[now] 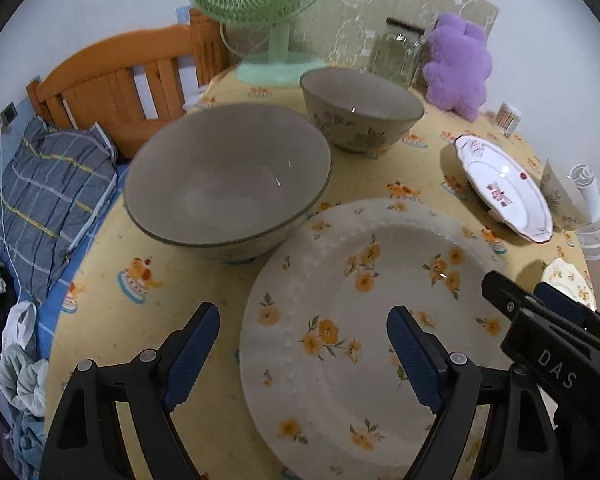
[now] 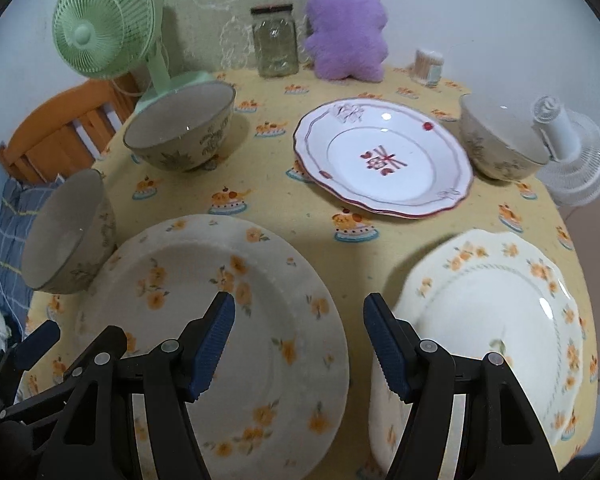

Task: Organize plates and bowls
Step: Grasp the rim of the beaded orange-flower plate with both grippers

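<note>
My left gripper [image 1: 304,356] stands open above the left rim of a round white plate with orange flowers [image 1: 360,320]; nothing is held. Behind the plate sit a large grey bowl [image 1: 228,176] and a second floral bowl [image 1: 360,108]. My right gripper [image 2: 300,348] is open too, over the gap between that round plate [image 2: 220,320] and a scalloped orange-flower plate [image 2: 500,320]. A white plate with red patterns [image 2: 384,160] lies further back, with a third bowl [image 2: 500,140] to its right. Each gripper shows at the edge of the other's view.
At the back of the yellow tablecloth [image 2: 268,200] stand a green fan [image 2: 104,20], a glass jar [image 2: 276,40], a purple plush toy [image 2: 346,28] and a toothpick holder [image 2: 428,66]. A small white fan [image 2: 572,160] sits far right. A bed with an orange headboard [image 1: 112,80] lies left of the table.
</note>
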The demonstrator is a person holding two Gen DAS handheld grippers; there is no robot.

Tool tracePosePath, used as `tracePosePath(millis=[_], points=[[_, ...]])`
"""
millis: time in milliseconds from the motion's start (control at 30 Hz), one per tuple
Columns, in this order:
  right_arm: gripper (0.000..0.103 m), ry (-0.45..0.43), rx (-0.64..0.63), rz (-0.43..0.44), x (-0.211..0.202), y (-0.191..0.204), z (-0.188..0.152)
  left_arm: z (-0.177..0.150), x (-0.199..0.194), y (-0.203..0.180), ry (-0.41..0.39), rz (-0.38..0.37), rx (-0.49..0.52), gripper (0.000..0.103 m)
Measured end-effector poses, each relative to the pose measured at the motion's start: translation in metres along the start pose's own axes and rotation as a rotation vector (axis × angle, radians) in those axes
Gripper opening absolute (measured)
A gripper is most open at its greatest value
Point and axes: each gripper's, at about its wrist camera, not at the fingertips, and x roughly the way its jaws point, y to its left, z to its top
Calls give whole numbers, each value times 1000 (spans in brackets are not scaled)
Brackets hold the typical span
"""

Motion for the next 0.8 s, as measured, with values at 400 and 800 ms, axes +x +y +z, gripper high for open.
tracePosePath(millis=[400, 800], points=[[69, 55, -58, 66, 36, 9, 10, 4, 23, -4, 76, 38, -21, 75], [66, 70, -39, 62, 29, 7, -1, -2, 21, -5, 96, 57, 21, 73]])
